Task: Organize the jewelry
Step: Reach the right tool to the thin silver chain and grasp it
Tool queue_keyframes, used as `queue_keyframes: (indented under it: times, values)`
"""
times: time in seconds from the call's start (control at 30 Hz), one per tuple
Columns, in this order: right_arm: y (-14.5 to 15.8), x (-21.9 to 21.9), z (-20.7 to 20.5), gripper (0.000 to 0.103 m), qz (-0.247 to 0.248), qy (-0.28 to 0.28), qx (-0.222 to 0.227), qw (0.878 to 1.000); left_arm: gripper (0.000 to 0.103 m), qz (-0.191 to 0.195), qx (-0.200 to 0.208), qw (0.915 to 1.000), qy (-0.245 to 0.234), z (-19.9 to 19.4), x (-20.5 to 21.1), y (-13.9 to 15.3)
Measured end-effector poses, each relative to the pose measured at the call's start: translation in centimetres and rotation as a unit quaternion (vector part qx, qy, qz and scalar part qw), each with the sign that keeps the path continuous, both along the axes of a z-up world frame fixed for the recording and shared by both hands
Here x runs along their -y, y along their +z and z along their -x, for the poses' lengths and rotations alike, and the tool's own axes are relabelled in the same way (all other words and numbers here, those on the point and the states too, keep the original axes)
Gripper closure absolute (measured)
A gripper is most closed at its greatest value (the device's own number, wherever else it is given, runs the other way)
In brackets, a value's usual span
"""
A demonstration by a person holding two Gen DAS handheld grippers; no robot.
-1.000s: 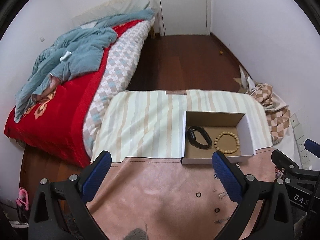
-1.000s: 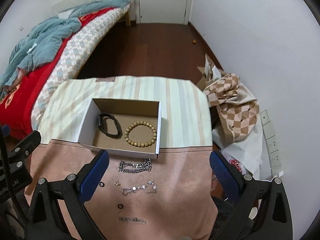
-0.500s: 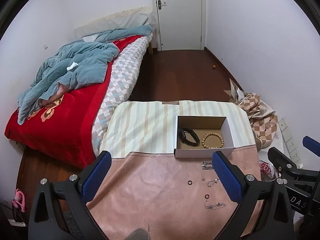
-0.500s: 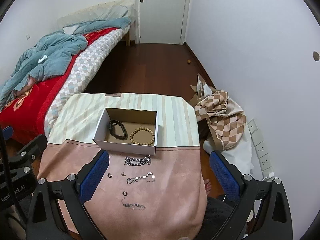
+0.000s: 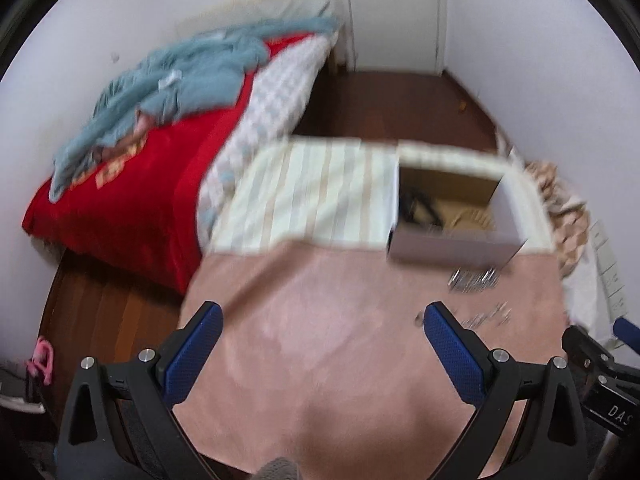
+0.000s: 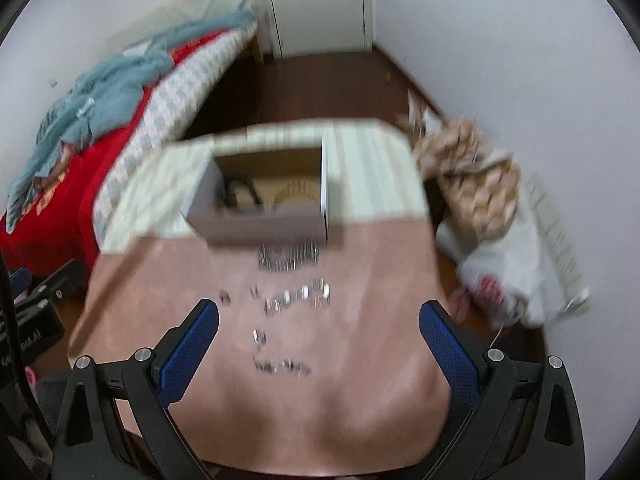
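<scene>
Both views are motion-blurred. An open cardboard box (image 6: 256,236) stands on the table where the striped cloth meets the pink cloth; it also shows in the left wrist view (image 5: 452,246). Inside lie a black band (image 6: 240,194) and a beaded bracelet (image 6: 298,192). Silver chains (image 6: 288,258) and small rings (image 6: 259,336) lie on the pink cloth (image 6: 360,320) in front of the box. My right gripper (image 6: 318,312) is open and empty above the loose pieces. My left gripper (image 5: 320,312) is open and empty over bare pink cloth, left of the jewelry (image 5: 474,280).
A bed (image 5: 132,200) with a red cover and blue blanket stands left of the table. Checked fabric and a white bag (image 6: 500,232) lie on the floor at the right. A white door (image 6: 316,4) is at the far wall.
Both grippers have dropped lower and closer to the table, so the box and jewelry look larger. Both views are now blurred from motion. Both grippers stay open.
</scene>
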State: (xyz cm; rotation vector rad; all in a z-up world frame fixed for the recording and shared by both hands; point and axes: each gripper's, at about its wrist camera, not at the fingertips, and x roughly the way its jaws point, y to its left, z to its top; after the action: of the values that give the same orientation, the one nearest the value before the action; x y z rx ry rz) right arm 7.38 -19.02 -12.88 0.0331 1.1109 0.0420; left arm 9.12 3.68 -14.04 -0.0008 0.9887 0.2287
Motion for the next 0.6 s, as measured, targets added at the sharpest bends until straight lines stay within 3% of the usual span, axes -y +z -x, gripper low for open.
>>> queue_keyframes:
  times: [0.03,0.17,0.4,0.5,0.53,0.57,0.6]
  values:
    - [-1.5,0.2,0.0,0.003,-0.006,0.001,-0.009,1.0,0.0,-0.002,-0.014,0.9999,0.003,-0.1,-0.1,-1.6]
    - [-7.0,0.2,0.5,0.03,-0.019,0.008,-0.049,0.999,0.0,-0.014,-0.052,0.9985,0.005,0.0,0.0,-5.6]
    - [-11.1,-1.6,1.7,0.038,-0.024,0.038,-0.052,0.998,0.0,-0.01,-0.088,0.9961,0.005,-0.3,-0.3,-9.1]
    - [-12.2,-2.7,1.5,0.059,-0.006,0.05,-0.065,0.997,0.0,-0.011,-0.093,0.9956,0.0,-0.3,-0.1,-9.6]
    - [-12.1,-3.1,1.8,0.069,0.005,0.056,-0.048,0.997,0.0,-0.012,-0.094,0.9955,-0.002,-0.3,0.0,-9.7]
    - [-12.2,-3.2,1.8,0.091,0.006,0.059,-0.05,0.997,0.0,-0.012,-0.094,0.9955,-0.004,-0.4,0.0,-9.7]
    - [-12.1,-3.1,2.0,0.094,0.009,0.054,-0.043,0.998,0.0,-0.011,-0.096,0.9953,-0.006,-0.4,0.1,-9.8]
